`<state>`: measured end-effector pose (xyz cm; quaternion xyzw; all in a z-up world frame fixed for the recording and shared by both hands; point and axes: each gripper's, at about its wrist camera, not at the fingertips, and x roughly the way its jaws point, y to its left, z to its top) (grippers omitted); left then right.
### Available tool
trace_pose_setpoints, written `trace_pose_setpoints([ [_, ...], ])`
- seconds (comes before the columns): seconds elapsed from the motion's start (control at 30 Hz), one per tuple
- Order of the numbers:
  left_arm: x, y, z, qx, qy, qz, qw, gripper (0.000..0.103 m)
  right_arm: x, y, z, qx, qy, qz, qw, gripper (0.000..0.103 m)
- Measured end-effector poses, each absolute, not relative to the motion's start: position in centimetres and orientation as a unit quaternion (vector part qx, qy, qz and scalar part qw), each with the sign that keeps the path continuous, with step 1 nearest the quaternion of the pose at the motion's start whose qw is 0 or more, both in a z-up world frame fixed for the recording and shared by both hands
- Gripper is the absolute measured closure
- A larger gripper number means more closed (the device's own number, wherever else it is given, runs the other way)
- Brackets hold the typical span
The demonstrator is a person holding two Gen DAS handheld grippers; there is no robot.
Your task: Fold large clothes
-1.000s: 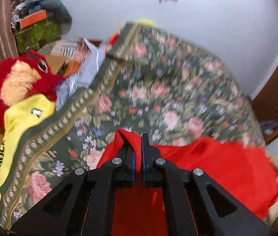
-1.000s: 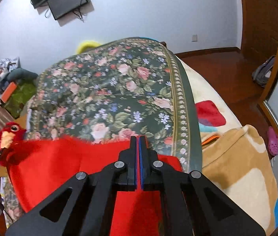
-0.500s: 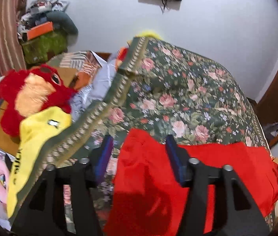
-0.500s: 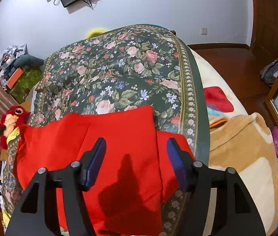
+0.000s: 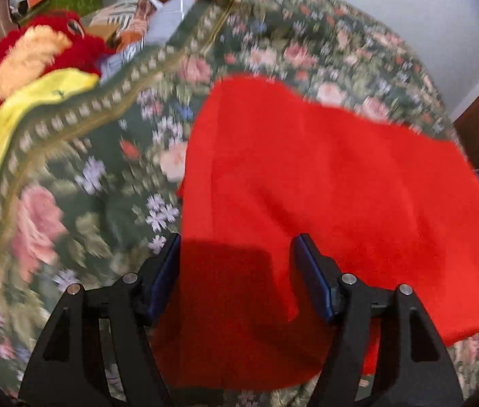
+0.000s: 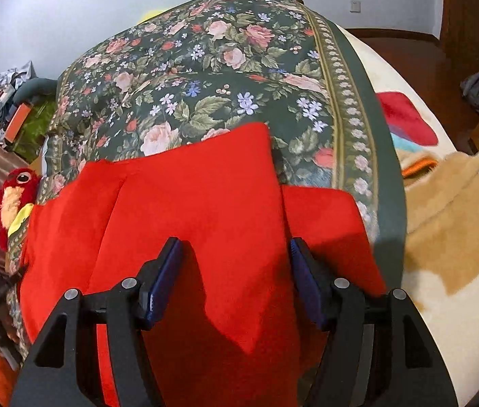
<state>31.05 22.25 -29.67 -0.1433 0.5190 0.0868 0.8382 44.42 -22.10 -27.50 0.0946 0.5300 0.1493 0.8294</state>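
A large red garment (image 5: 324,186) lies folded on the dark green floral bedspread (image 5: 87,186); it also shows in the right wrist view (image 6: 188,210). My left gripper (image 5: 239,261) is open and empty, its jaws spread just above the garment's near left part. My right gripper (image 6: 236,268) is open and empty over the garment's near right part, beside a lower layer that sticks out to the right (image 6: 324,210). The left wrist view is blurred.
A red plush bird (image 5: 36,54) and a yellow cloth (image 5: 36,98) lie at the bed's left edge; the bird also shows in the right wrist view (image 6: 12,200). A cream and tan blanket (image 6: 453,237) lies right of the bedspread (image 6: 226,68). Clutter stands by the far wall.
Both grippers were shut on the red garment a second ago, then opened and let it go. Since then they have dropped lower and closer over the garment, which lies still.
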Motion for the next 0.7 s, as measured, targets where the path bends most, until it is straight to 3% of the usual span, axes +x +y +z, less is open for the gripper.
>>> trace_pose_setpoints([
  [0.03,31.0,22.0,-29.8,-0.136,0.513,0.092,0.842,0.035,44.4,-21.9,-27.4,0.097,0.525,0.151,0.832,0.047],
  [0.1,31.2,21.2,-29.8,-0.115,0.509,0.102,0.847,0.034,44.3,-21.7,-27.1,0.091,0.518,0.154,0.837,0.085],
  [0.17,31.7,20.8,-29.7,-0.101,0.515,0.104,0.845,0.034,43.9,-21.7,-26.4,0.092,0.502,0.161,0.844,0.092],
  [0.43,31.6,21.0,-25.5,-0.115,0.477,0.085,0.867,0.034,42.9,-22.7,-21.5,0.065,0.417,0.132,0.897,0.093],
  [0.7,31.2,18.8,-24.3,-0.075,0.476,0.068,0.874,0.034,44.5,-21.4,-25.9,0.000,0.478,0.077,0.875,0.090],
])
